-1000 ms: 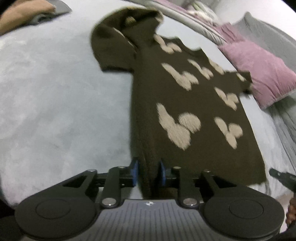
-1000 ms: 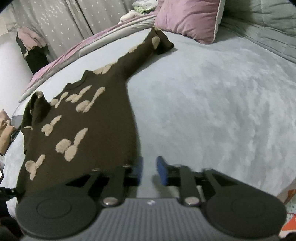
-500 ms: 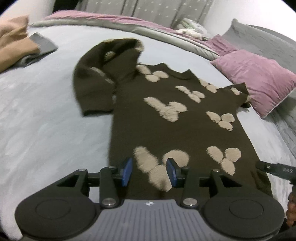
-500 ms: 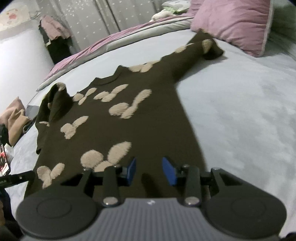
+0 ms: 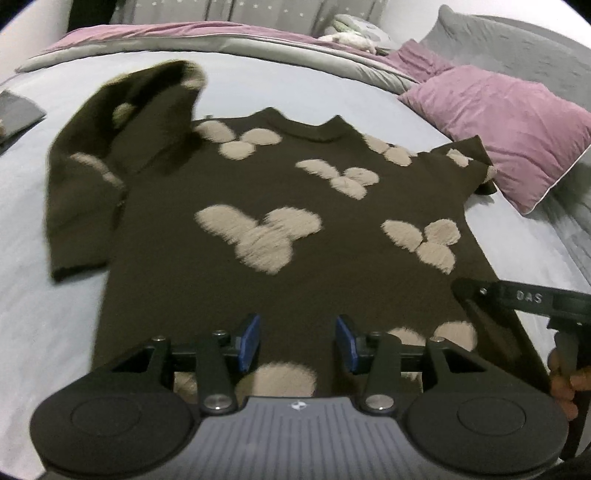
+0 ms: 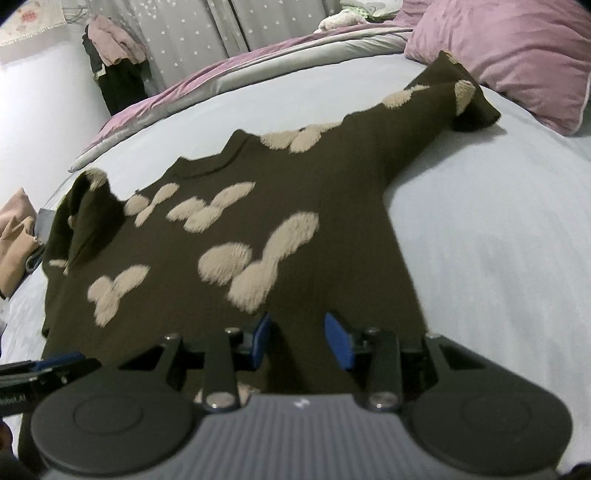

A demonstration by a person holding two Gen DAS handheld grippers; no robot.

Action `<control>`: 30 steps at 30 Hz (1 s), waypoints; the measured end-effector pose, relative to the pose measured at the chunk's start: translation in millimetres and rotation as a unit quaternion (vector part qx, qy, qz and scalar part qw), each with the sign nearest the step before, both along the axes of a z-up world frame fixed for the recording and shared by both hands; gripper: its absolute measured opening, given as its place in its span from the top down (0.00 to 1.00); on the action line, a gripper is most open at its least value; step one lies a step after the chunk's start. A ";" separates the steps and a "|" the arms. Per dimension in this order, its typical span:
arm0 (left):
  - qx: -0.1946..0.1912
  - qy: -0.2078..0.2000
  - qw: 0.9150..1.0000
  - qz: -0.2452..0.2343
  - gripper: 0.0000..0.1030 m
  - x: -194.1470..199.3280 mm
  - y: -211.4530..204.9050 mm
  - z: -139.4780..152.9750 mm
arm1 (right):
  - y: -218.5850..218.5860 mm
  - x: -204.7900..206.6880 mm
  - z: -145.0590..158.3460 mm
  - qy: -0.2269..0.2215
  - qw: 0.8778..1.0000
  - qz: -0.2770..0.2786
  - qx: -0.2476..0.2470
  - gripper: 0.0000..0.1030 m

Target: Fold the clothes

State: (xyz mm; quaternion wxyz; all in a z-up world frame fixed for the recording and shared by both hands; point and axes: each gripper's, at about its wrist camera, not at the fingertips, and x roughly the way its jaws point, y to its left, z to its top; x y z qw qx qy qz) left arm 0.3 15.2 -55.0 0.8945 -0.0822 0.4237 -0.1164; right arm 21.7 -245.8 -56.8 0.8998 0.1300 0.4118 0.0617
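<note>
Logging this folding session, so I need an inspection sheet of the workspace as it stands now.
Surface: pale blue plush bedspread.
Job's things: dark brown knit sweater with beige fuzzy patches lying flat, front up; one sleeve folded back on itself, the other sleeve stretched toward the pillow.
Clutter: folded tan garment at bed edge.
Grippers: left gripper and right gripper both open above the hem.
Cables: nothing seen.
Surroundings: pink pillow, grey star curtain.
</note>
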 end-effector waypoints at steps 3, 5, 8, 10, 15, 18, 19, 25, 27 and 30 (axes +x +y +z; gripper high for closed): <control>0.003 -0.001 1.000 -0.011 0.57 17.8 -17.8 0.6 | -4.9 17.4 -2.7 -0.005 1.000 0.000 0.000 0.66; 0.004 -0.002 1.000 -0.017 0.57 30.8 -30.7 1.1 | -9.0 29.3 -4.4 -0.009 1.000 0.005 -0.003 0.66; 0.007 -0.003 1.000 -0.024 0.57 51.3 -50.3 1.5 | -18.4 45.7 -4.9 -0.015 1.000 0.014 -0.002 0.66; 0.010 -0.006 1.000 -0.029 0.57 64.9 -63.1 2.0 | -28.5 55.3 -2.4 -0.021 1.000 0.015 0.000 0.66; 0.023 -0.015 0.999 -0.041 0.56 100.4 -97.7 2.3 | -62.3 74.5 7.2 -0.047 0.999 -0.007 -0.022 0.61; 0.031 -0.022 0.998 -0.051 0.56 121.0 -121.5 1.8 | -91.6 84.4 7.4 -0.064 0.997 -0.030 -0.030 0.59; 0.034 -0.025 0.998 -0.055 0.56 127.5 -130.2 1.8 | -102.8 88.7 5.2 -0.068 0.996 -0.040 -0.030 0.59; 0.051 -0.051 0.994 -0.081 0.47 159.8 -179.8 2.8 | -162.5 115.8 -13.2 -0.080 0.992 -0.092 -0.020 0.54; 0.059 -0.064 0.992 -0.090 0.46 169.2 -196.3 4.2 | -179.3 125.0 -20.6 -0.082 0.991 -0.106 -0.014 0.53; 0.065 -0.088 0.989 -0.102 0.42 182.7 -219.1 6.7 | -194.2 136.1 -27.9 -0.089 0.990 -0.111 -0.005 0.52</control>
